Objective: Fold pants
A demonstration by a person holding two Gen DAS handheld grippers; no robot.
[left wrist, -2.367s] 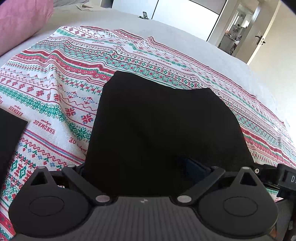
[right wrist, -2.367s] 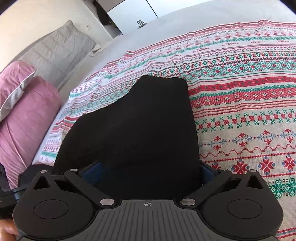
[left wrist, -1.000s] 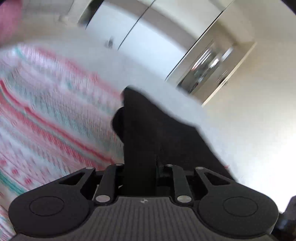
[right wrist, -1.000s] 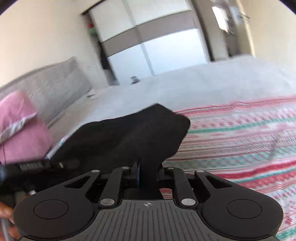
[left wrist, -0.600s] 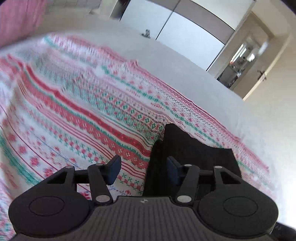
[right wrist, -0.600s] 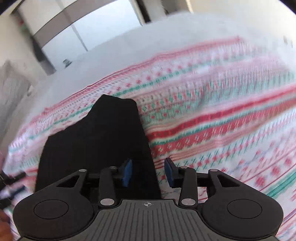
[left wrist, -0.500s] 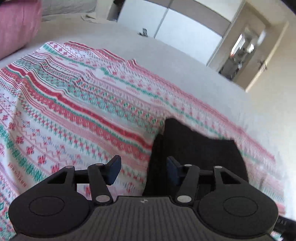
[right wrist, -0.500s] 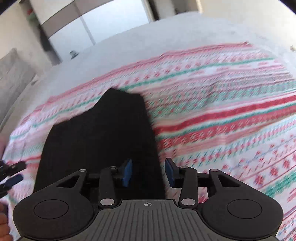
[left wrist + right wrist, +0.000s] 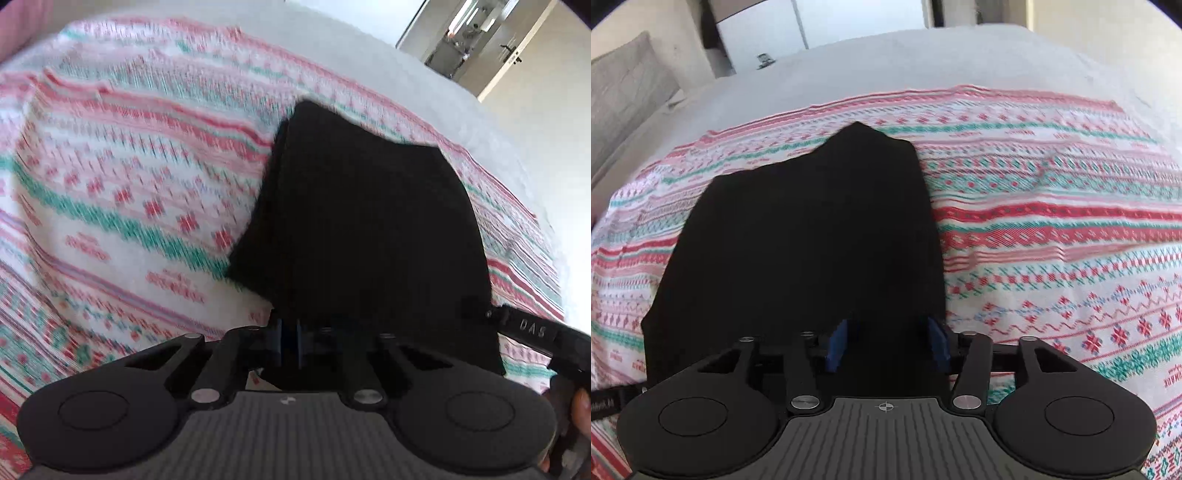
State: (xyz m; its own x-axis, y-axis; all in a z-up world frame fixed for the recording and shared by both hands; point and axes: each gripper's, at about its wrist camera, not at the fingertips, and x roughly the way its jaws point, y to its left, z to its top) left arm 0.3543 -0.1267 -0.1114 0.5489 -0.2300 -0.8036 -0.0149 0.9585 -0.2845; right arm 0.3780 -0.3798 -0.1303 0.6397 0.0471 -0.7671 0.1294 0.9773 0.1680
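A bed with a grey cover (image 9: 886,62) fills both views, and a cloth with red and green patterns (image 9: 1052,229) is spread over it. The black pants (image 9: 812,236) lie on that cloth in the middle of each picture, already folded into a short, thick block. So the fold looks mostly done. What may be left is one more fold, or a little tidying of the near edge.

The left gripper (image 9: 290,341) sits at the bottom of its picture. Its blue pads are almost together at the near left corner of the pants, but the picture is blurry and I cannot tell if any cloth is between them. The right gripper (image 9: 888,345) has its jaws spread apart, with the near edge of the pants between the pads.

The left view shows a doorway (image 9: 476,40) in the upper right and the other gripper's handle at the right edge. The right view shows a grey pillow (image 9: 624,92) in the upper left.
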